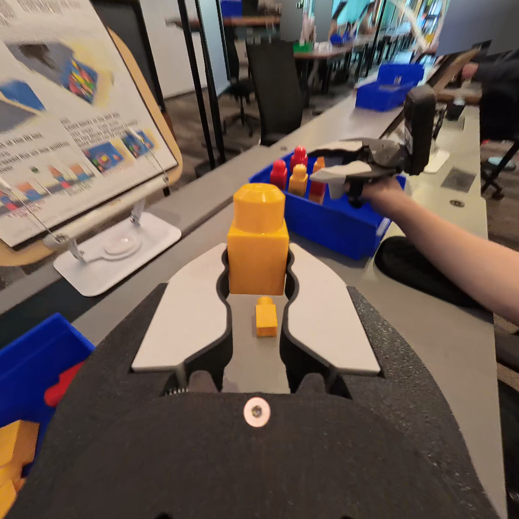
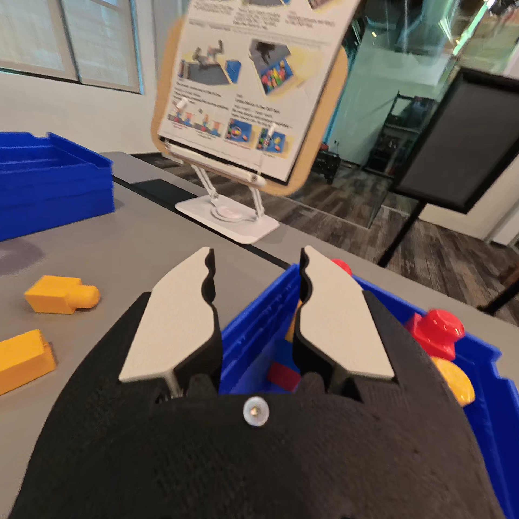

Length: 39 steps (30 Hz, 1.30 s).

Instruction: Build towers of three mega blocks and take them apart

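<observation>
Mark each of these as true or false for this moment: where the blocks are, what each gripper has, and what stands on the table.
1. The left gripper is clamped on a yellow block. True.
2. The right gripper holds a red block. False: it is open with nothing between its fingers, hovering over the edge of the blue bin.
3. A second yellow block lies on its side on the grey table. True.
4. The blue bin near the right gripper holds only green blocks. False: red and yellow blocks stand in it.
5. An instruction sheet on a white stand is on the table. True.
</observation>
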Each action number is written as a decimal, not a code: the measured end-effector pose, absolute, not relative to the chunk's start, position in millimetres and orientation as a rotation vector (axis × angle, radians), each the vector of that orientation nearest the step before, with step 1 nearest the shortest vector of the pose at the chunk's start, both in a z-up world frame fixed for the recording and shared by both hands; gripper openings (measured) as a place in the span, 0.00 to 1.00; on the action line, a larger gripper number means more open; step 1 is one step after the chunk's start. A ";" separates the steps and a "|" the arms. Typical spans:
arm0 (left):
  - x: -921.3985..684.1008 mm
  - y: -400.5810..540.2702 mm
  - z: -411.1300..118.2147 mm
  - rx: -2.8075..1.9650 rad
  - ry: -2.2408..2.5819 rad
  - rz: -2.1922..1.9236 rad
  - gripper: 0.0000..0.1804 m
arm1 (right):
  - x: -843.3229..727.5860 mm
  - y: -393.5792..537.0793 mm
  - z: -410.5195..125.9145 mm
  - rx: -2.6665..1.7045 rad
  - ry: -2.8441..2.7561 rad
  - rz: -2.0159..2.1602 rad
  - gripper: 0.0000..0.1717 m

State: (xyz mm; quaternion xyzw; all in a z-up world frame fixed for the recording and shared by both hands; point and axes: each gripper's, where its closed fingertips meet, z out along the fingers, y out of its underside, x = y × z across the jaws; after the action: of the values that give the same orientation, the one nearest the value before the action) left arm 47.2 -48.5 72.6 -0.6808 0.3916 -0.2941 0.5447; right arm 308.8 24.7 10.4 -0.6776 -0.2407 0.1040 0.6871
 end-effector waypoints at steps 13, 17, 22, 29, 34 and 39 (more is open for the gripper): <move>57.3 -55.3 103.0 -1.552 1.100 -0.906 0.20 | 165.8 -97.9 -99.4 -1.490 -2.173 0.005 0.24; 59.0 -54.2 124.8 -1.510 1.145 -0.918 0.20 | 155.9 -89.5 -110.9 -1.318 -2.468 -0.118 0.22; 52.0 -64.0 121.8 -1.467 1.172 -1.025 0.20 | 146.6 -89.2 -124.6 -1.034 -2.707 -0.181 0.23; 43.6 -51.0 101.0 -1.560 1.171 -0.996 0.20 | 137.2 -90.8 -138.6 -0.712 -2.836 -0.256 0.30; 43.1 -50.1 102.9 -1.566 1.164 -0.994 0.20 | 133.8 -94.6 -147.0 -0.668 -2.924 -0.252 0.28; 43.5 -47.9 94.6 -1.584 1.183 -0.980 0.20 | 150.3 -87.5 -156.3 -0.922 -2.943 -0.273 0.22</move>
State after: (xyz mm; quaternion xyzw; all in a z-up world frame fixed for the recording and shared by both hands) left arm 43.5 -47.9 94.6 -0.6408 0.4785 -0.3963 0.4509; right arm 150.3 -87.5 -156.3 -0.2977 -0.9503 -0.0883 0.0228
